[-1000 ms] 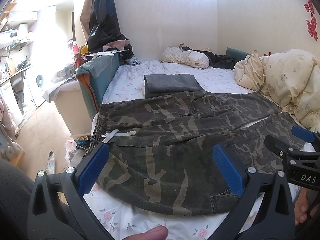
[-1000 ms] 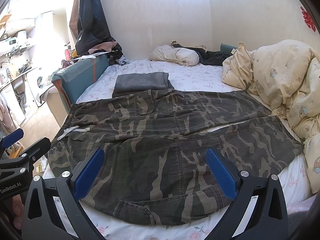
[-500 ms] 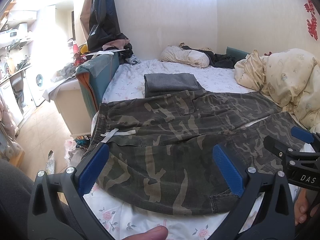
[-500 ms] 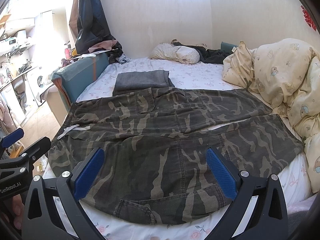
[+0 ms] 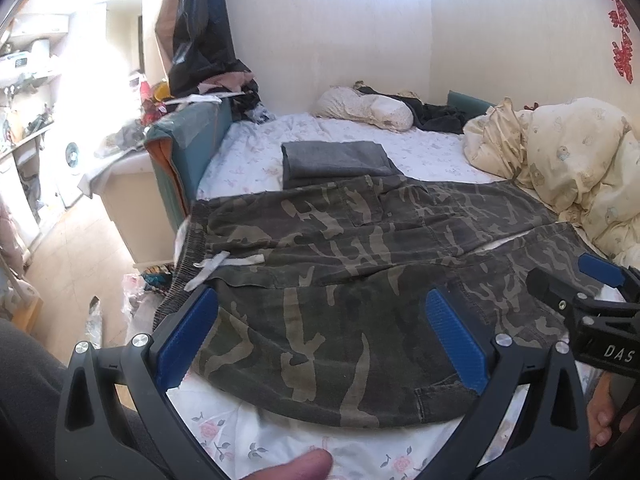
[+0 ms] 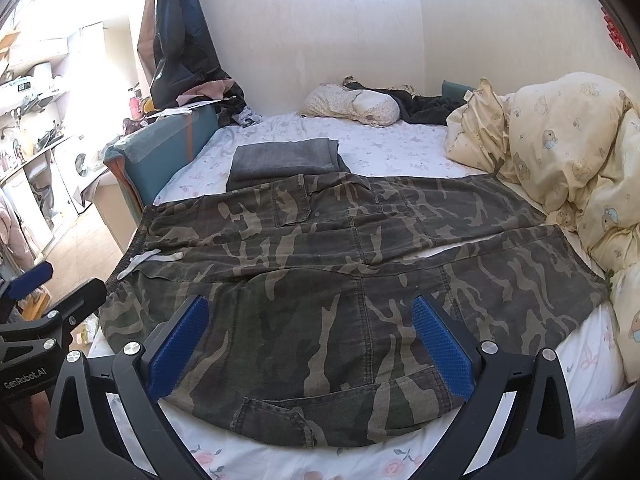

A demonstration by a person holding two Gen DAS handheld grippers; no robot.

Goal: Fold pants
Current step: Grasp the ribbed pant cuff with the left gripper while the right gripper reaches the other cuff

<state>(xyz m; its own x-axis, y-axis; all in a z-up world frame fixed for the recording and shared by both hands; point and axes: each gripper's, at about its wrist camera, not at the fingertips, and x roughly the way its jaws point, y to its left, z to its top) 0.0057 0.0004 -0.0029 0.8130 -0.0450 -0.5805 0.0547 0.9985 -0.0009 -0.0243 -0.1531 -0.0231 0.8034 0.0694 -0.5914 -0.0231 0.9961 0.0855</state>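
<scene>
Pants (image 5: pixel 360 280) are spread flat on the bed (image 5: pixel 360 148), just ahead of both claws, left (image 5: pixel 320 340) and right (image 6: pixel 308 348), held wide and empty. Near hem should probably be pinched evenly.

Matt woven camouflage cloth pants (image 5: pixel 360 280), ribbed blue plastic pads (image 6: pixel 440 344), soft floral cotton bedsheet (image 5: pixel 420 152).

Bright daylight blows out the left side; fisheye edges curve and darken, focus stays sharp.
</scene>
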